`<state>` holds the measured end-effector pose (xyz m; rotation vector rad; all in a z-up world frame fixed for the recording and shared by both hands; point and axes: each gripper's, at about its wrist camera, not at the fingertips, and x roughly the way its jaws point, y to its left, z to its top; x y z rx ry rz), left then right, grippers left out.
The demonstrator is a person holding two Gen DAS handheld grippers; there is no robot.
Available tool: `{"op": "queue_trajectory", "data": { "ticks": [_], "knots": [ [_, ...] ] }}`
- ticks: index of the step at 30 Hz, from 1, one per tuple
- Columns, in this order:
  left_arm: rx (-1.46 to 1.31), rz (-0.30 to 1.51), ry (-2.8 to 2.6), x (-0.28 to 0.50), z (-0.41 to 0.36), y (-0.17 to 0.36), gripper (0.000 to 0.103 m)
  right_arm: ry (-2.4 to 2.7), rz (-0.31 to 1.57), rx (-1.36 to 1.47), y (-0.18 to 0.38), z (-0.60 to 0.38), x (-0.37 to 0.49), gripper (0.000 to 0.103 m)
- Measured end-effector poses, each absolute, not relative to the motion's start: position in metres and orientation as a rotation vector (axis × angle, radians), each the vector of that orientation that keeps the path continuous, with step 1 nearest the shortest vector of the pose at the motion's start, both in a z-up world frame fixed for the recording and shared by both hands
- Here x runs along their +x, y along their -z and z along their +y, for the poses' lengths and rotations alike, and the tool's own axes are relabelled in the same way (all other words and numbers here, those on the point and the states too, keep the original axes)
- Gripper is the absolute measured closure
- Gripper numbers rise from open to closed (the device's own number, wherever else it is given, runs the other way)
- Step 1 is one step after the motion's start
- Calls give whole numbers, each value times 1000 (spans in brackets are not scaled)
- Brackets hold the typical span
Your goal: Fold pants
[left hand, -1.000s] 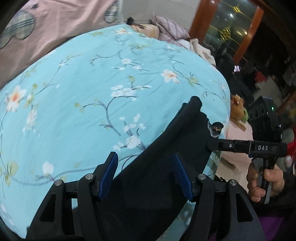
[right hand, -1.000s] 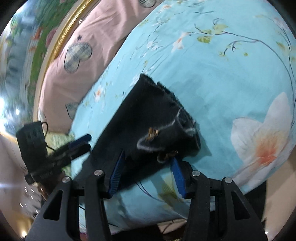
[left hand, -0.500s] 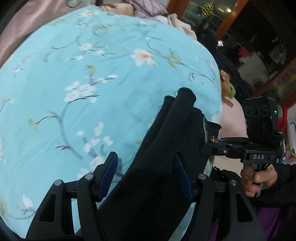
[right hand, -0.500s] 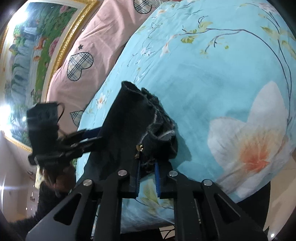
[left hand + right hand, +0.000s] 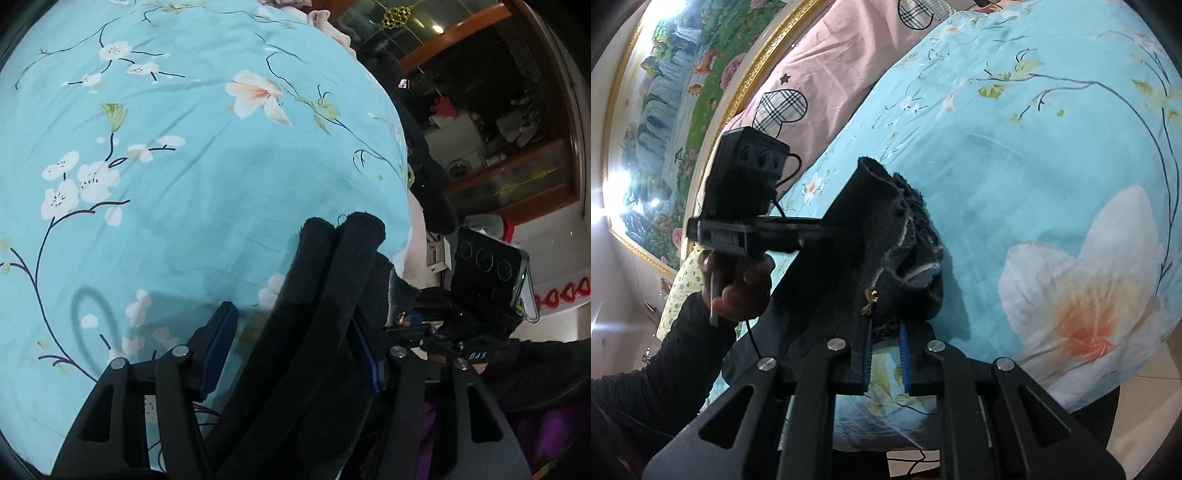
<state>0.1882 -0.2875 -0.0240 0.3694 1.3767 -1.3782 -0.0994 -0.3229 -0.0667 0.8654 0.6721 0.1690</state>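
Note:
The black pants (image 5: 325,295) lie folded lengthwise on the blue floral bedspread (image 5: 184,166), close to its edge. My left gripper (image 5: 291,350) straddles the pants from above. Its jaws are closing: the right pad touches the cloth, while the left pad (image 5: 218,347) still stands apart over the bedspread. My right gripper (image 5: 884,332) is shut on the pants' (image 5: 871,221) bunched waist edge, just below the brass zipper pull (image 5: 871,295). In the left wrist view the right gripper (image 5: 406,319) pinches that same edge. In the right wrist view the left gripper (image 5: 820,232) reaches in from the left, held by a hand (image 5: 738,284).
Pink bedding with plaid hearts (image 5: 831,66) lies along the far side of the bedspread (image 5: 1034,166), below a gold-framed painting (image 5: 665,110). The bed's edge drops off just right of the pants. Beyond it stand a wooden cabinet (image 5: 517,92) and room clutter.
My right gripper has shut on the waist edge of the pants. My left gripper has tipped downward and come lower over the pants, with its jaws slightly narrower.

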Motion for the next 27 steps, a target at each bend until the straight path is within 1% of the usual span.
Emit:
{"op": "queue_trajectory", "data": {
  "ticks": [1, 3, 4, 5, 7, 10, 14, 21, 27],
  "knots": [
    [390, 1360, 1382, 185, -287, 23, 46, -174, 669, 868, 68, -324, -100, 90],
    [428, 1330, 1377, 180, -287, 22, 53, -186, 662, 877, 69, -324, -101, 90],
    [429, 1329, 1376, 179, -287, 22, 60, -195, 659, 882, 69, -326, -101, 90],
    [422, 1328, 1377, 178, -287, 22, 70, -199, 658, 881, 69, -325, -101, 90],
    [399, 1337, 1388, 177, -286, 22, 82, -207, 653, 877, 68, -326, -101, 90],
    [385, 1301, 1388, 173, -279, 18, 89, -219, 645, 869, 64, -327, -100, 90],
    [341, 1238, 1391, 173, -264, -2, 92, -252, 618, 833, 48, -322, -96, 90],
    [242, 1105, 1377, 168, -210, -49, 93, -414, 551, 751, 7, -302, -79, 90],
    [188, 1048, 1338, 163, -169, -65, 93, -570, 551, 706, -9, -269, -56, 90]
  ]
}}
